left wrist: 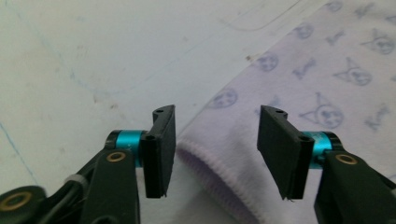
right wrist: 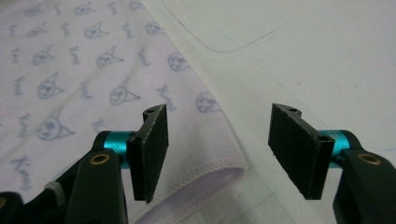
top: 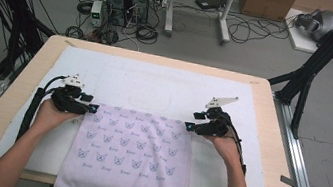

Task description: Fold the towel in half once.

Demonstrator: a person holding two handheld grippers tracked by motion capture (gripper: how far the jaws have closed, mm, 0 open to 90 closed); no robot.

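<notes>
A pale lilac cloth (top: pixel 130 151) printed with small cat faces lies flat on the white mat, its near end hanging over the table's front edge. My left gripper (top: pixel 89 102) is at the cloth's far left corner, open; in the left gripper view that folded corner (left wrist: pixel 219 154) lies on the mat between the pads, untouched. My right gripper (top: pixel 194 121) is at the far right corner, also open; in the right gripper view the hemmed corner (right wrist: pixel 219 175) rests on the mat between the jaws, and the pads (right wrist: pixel 152 149) stand clear of it.
A white mat (top: pixel 165 86) covers the wooden table (top: pixel 268 140). Black frame posts (top: pixel 311 61) stand at the table's left and right. Computers and cables sit on the floor beyond the far edge.
</notes>
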